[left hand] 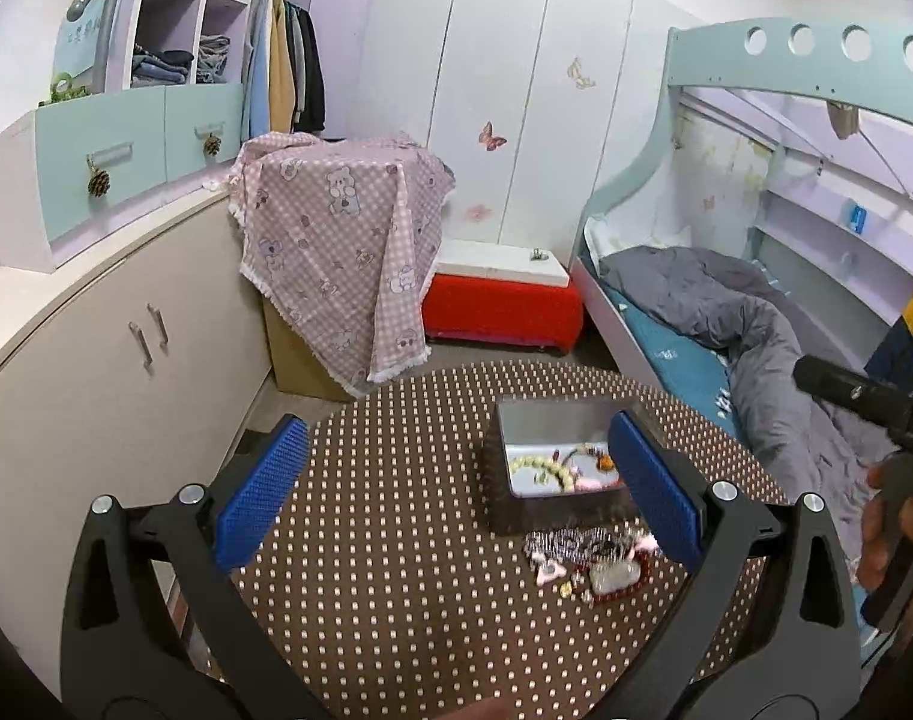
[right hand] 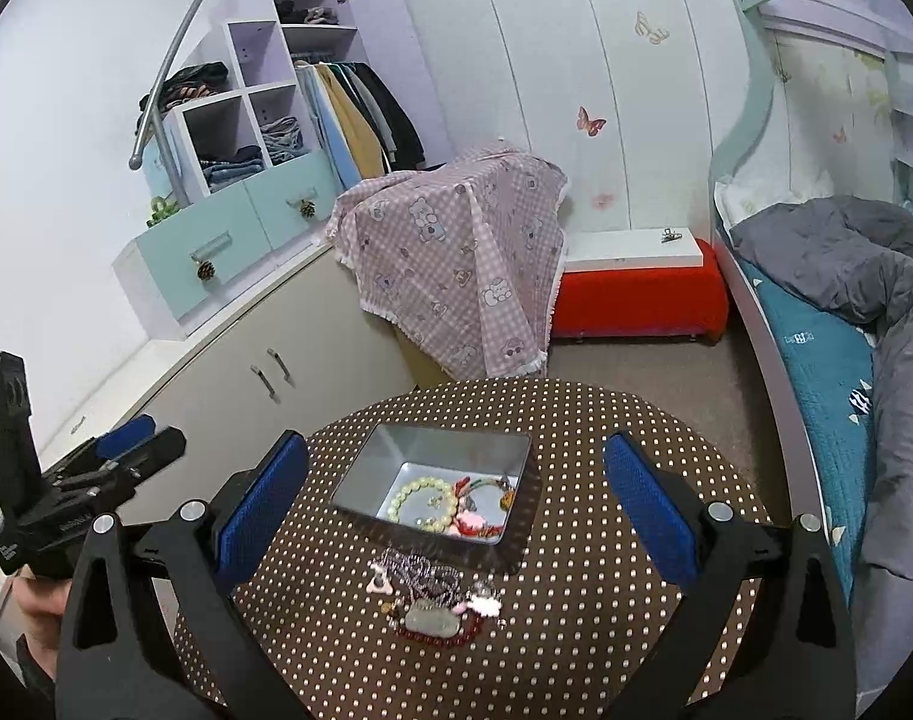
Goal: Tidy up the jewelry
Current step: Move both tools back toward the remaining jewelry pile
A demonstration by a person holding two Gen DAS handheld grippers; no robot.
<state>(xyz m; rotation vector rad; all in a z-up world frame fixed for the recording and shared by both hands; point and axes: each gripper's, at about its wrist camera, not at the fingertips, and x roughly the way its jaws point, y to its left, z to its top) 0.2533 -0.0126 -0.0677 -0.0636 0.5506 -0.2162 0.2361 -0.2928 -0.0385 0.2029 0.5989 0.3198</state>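
A silver metal tin stands on the round brown dotted table. Inside it lie a pale bead bracelet and some coloured pieces. A loose pile of jewelry, with a dark red bead bracelet and pink charms, lies on the table just in front of the tin. My left gripper is open and empty, above the table left of the pile. My right gripper is open and empty, hovering over the tin and pile. The left gripper also shows in the right wrist view.
A beige cabinet runs along the left. A box draped in pink checked cloth and a red bench stand behind the table. A bed with a grey duvet is on the right.
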